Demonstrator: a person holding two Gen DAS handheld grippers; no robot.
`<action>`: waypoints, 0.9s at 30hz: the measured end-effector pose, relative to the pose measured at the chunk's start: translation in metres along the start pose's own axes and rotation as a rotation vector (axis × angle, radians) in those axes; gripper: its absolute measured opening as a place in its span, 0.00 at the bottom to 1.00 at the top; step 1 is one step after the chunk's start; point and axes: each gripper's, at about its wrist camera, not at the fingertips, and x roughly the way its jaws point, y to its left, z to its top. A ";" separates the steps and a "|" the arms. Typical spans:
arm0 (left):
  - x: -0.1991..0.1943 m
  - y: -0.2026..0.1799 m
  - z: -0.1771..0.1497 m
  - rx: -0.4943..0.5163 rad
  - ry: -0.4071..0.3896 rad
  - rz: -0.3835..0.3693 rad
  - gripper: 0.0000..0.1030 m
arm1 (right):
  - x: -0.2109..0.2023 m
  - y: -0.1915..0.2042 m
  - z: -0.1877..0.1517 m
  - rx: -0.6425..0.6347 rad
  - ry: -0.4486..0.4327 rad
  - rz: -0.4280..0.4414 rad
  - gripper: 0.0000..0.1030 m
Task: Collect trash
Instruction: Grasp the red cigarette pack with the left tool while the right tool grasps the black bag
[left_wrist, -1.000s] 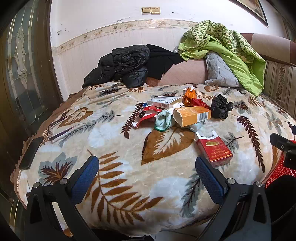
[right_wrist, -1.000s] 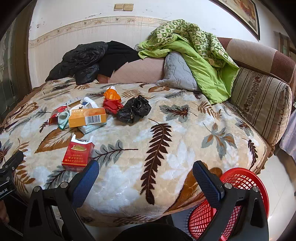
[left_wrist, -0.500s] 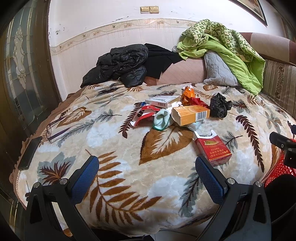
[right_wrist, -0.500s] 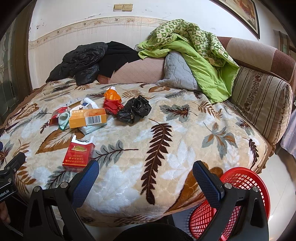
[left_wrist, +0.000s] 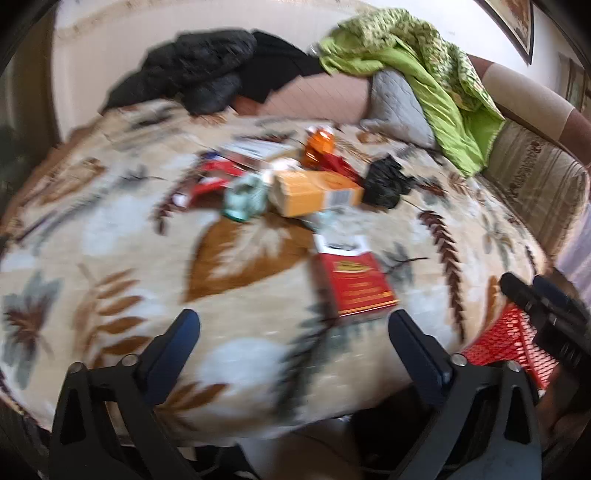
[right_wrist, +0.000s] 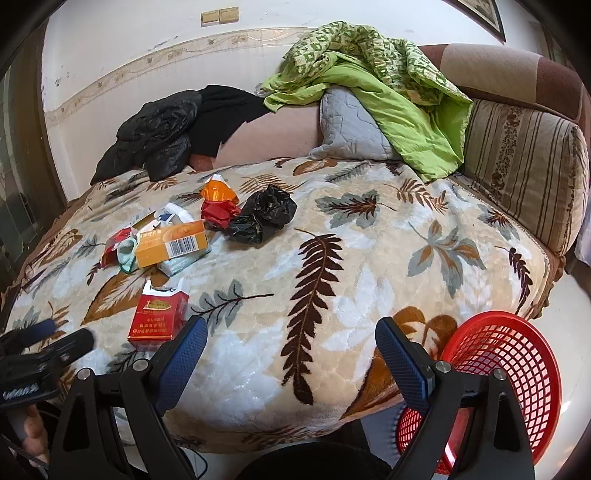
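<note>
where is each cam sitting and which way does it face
Left wrist: sits behind the open left tongs, facing across the bed at the red cigarette pack; the right tongs show at right.
Right wrist: sits behind the open right tongs, facing the bed from further right; the left tongs show at left.
Shared: cigarette pack, orange box, black bag, red basket.

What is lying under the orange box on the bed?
A pale green packet sticks out from under the orange box, at its near right corner. The box hides the rest of it, so what else lies beneath cannot be seen.
</note>
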 end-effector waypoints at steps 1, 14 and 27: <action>0.005 -0.005 0.003 -0.003 0.017 -0.010 0.88 | 0.000 -0.002 0.000 0.006 -0.002 0.002 0.92; 0.088 -0.051 0.020 0.078 0.208 0.103 0.58 | 0.000 -0.028 0.001 0.106 0.009 0.043 0.92; 0.049 0.005 0.027 0.078 -0.019 0.136 0.52 | 0.048 -0.025 0.035 0.181 0.131 0.206 0.89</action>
